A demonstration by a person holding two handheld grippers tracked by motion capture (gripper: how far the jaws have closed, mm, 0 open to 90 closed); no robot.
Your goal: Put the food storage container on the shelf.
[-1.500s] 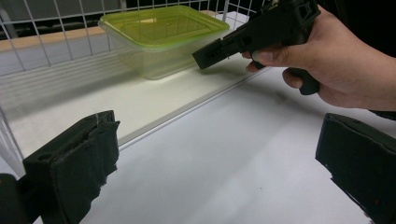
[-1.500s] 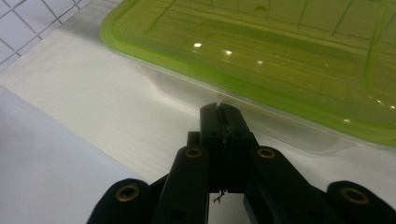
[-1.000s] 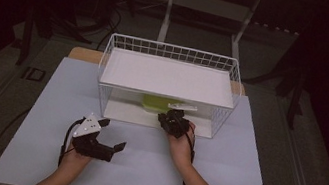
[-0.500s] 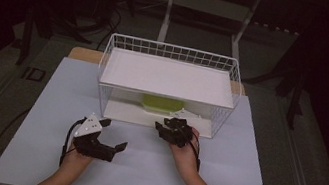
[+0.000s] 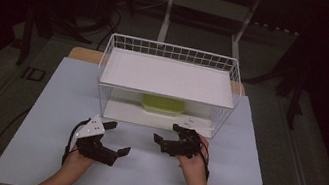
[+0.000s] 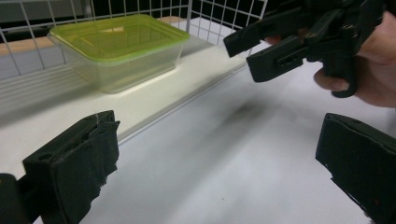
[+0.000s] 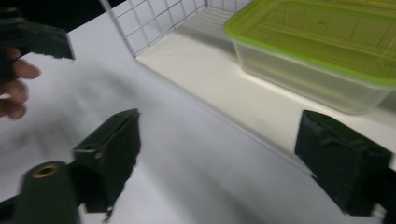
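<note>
High view: green-lidded container point(image 5: 163, 104) on lower shelf of wire rack point(image 5: 234, 76); right gripper point(image 5: 170, 141) just opened, empty, in front; left gripper point(image 5: 117, 138) open too. Risk: clipping rack wire.

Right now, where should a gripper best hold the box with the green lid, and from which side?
Probably across a short end of the box, jaws below the overhanging green rim, coming level through the rack's open front. The shelf above blocks a top approach.
</note>
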